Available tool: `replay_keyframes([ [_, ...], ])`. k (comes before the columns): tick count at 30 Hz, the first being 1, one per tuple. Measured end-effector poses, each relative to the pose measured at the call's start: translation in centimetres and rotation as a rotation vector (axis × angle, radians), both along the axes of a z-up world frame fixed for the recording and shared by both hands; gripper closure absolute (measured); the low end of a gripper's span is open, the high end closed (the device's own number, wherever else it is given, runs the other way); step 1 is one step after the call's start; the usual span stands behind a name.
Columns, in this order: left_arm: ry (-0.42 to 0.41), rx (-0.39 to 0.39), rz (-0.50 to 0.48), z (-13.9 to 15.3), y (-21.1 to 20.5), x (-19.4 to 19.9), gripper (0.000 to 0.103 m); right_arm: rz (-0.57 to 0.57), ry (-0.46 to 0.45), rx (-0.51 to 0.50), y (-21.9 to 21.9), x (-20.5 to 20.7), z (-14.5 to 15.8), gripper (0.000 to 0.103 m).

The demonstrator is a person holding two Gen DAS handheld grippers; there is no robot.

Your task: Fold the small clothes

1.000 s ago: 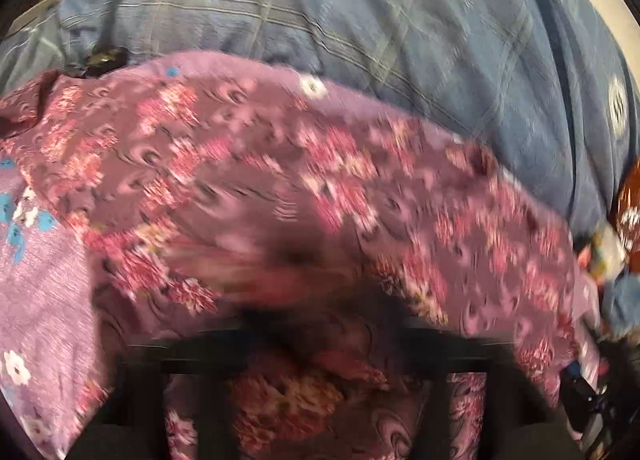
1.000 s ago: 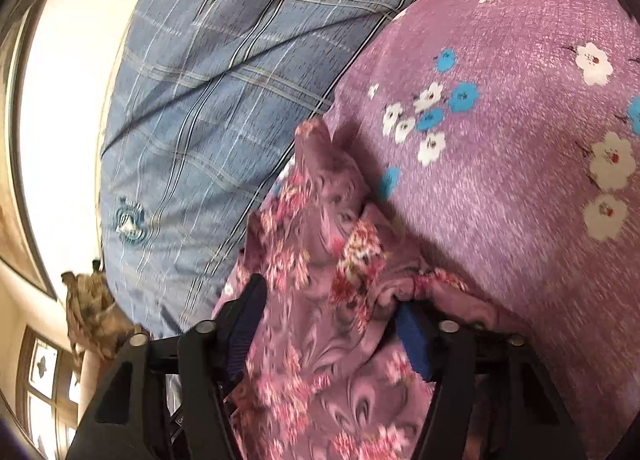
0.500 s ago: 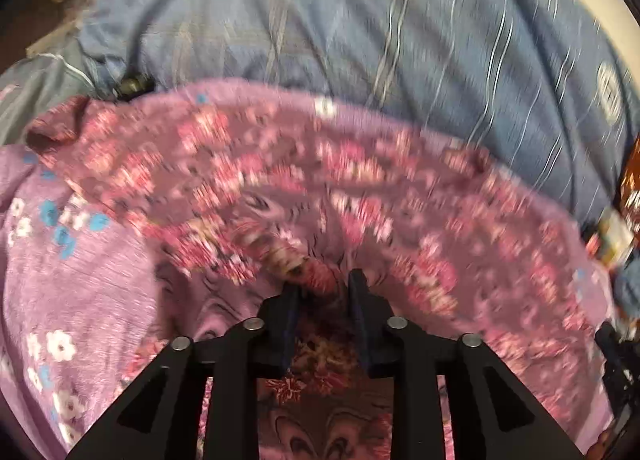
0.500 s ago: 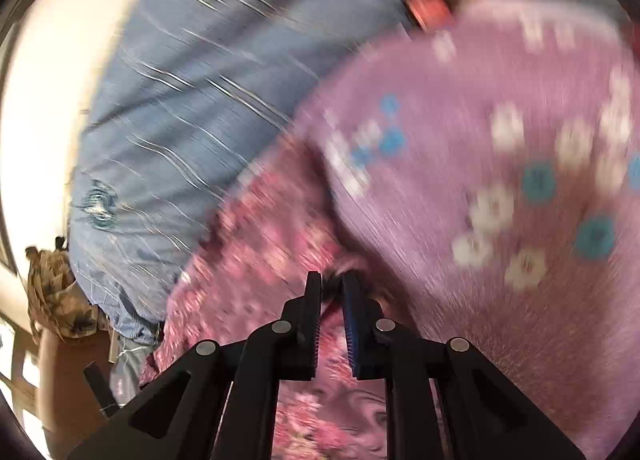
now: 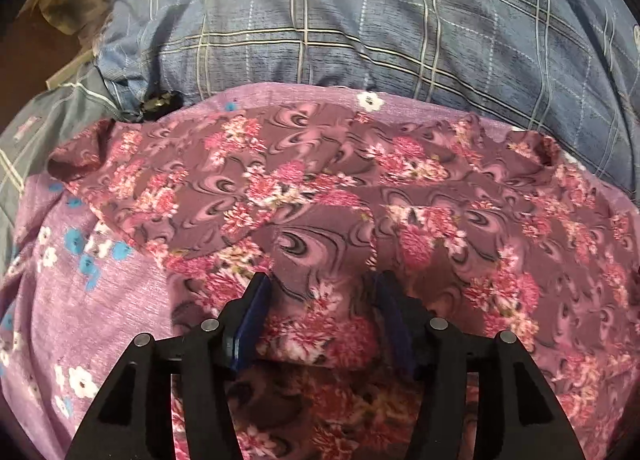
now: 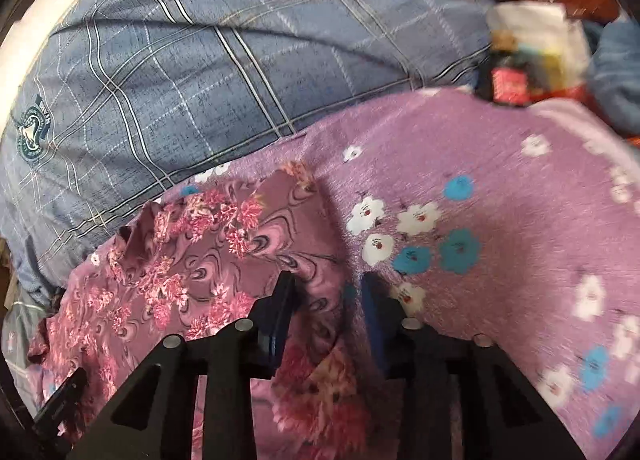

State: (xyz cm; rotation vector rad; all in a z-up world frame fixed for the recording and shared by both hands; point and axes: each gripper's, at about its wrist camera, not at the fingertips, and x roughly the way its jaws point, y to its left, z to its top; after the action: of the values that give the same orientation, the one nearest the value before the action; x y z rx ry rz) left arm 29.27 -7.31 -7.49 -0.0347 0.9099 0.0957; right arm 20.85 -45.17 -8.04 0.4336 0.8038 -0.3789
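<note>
**Floral garment lies spread on bed as both grippers stand open over it**

A maroon floral garment [image 5: 320, 188], printed with pink blossoms and swirl motifs, lies spread and rumpled across a lilac bedspread [image 5: 100, 300] dotted with white and blue flowers. The left gripper [image 5: 320, 288] sits low over the near part of the cloth, its jaws parted wide; a soft hump of the fabric rises in the gap between the blue-padded fingers [image 5: 254, 312], though neither pad visibly presses it. In the right wrist view the same garment [image 6: 192, 256] fills the lower left, its right edge running up to a pointed corner, with the bedspread [image 6: 500, 220] stretching away bare on the right. The right gripper [image 6: 326, 288] also stands parted (somewhat less widely than the left), straddling that edge: the left finger rests over the floral cloth, the right finger [image 6: 376, 320] over the lilac spread, and a fold of the garment lies loose between them.

Beyond the bedspread a blue plaid quilt [image 5: 360, 20] bulges upward, carrying a round embroidered crest [image 6: 32, 132] toward its left side. At the upper right of the right wrist view, a blurred clutter of small packages [image 6: 524, 56] sits at the bedspread's far edge; its labels cannot be read.
</note>
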Motion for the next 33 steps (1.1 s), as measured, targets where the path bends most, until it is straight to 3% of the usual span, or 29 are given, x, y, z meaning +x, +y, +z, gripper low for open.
replay_keyframes([
  [4,0.025,-0.141,0.039,1.5,3.0,0.4,0.048,0.144,-0.103,0.006,4.1,-0.7,2.4,0.06],
  [10,0.028,-0.263,0.204,5.1,12.8,0.6,0.048,0.38,-0.081,0.161,12.8,2.0,1.4,0.06],
  [14,0.027,-0.143,0.28,7.5,20.2,1.7,0.048,0.528,-0.054,0.229,19.4,4.3,-0.6,0.058],
  [16,0.04,-0.097,0.306,8.5,23.5,2.4,0.048,0.608,-0.01,0.238,22.3,4.8,-2.5,0.045],
  [17,0.06,-0.079,0.314,9.0,25.6,2.9,0.048,0.636,0.049,0.21,23.8,5.0,-4.1,0.041],
  [19,0.094,-0.064,0.318,9.6,28.5,3.9,0.047,0.649,-0.011,0.001,26.6,3.5,-4.8,0.035],
  [20,0.12,-0.045,0.318,9.8,29.9,4.7,0.046,0.665,0.022,-0.066,27.9,3.6,-4.6,0.031],
  [23,0.188,-0.023,0.331,9.6,33.1,6.5,0.045,0.694,0.051,-0.142,29.3,3.6,-4.8,0.025],
  [31,0.221,-0.373,0.384,5.9,38.1,9.9,0.045,0.698,0.026,-0.076,28.2,3.6,-4.9,0.021],
  [33,0.206,-0.408,0.415,5.0,38.9,10.8,0.045,0.7,0.026,-0.078,28.5,3.8,-4.7,0.021],
])
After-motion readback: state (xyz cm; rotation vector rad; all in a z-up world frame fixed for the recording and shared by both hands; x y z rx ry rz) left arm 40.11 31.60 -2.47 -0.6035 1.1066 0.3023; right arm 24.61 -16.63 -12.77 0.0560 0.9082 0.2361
